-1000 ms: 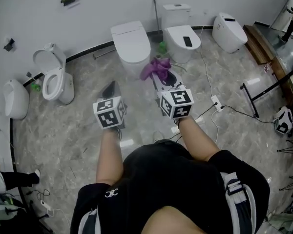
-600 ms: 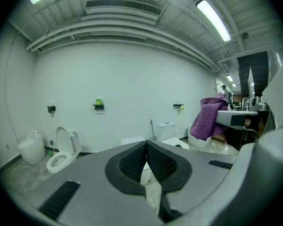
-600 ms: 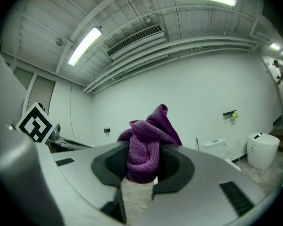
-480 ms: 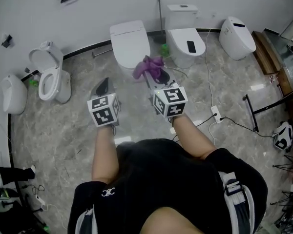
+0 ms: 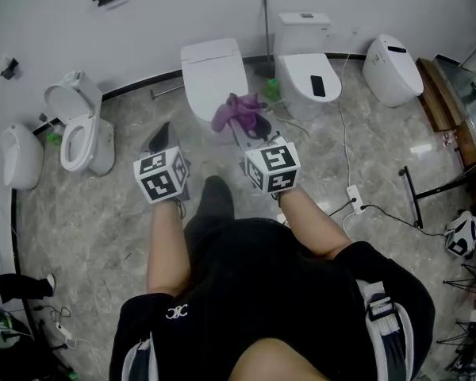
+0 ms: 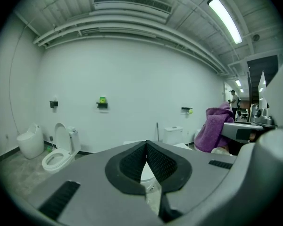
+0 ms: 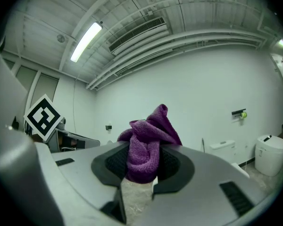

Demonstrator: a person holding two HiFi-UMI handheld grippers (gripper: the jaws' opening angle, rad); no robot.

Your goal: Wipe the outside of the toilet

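The closed-lid toilet (image 5: 214,74) stands against the white wall (image 5: 143,22), just ahead of both grippers and apart from them. The right gripper (image 5: 256,129) clamps a bunched purple cloth (image 5: 238,109), which overlaps the toilet's front in the head view. The left gripper (image 5: 160,137) has its tips together with nothing between them. A tank toilet (image 5: 305,62) stands to the right, with a long-handled tool (image 5: 264,30) at the wall between the two. An open-seat toilet (image 5: 79,129) stands well to the left. A power strip (image 5: 355,197) lies on the grey marbled floor (image 5: 103,213).

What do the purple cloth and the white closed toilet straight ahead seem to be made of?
Purple cloth: likely microfibre or terry, matte, with a fuzzy looped nap. White closed toilet straight ahead: probably glazed ceramic, smooth with soft sheen.
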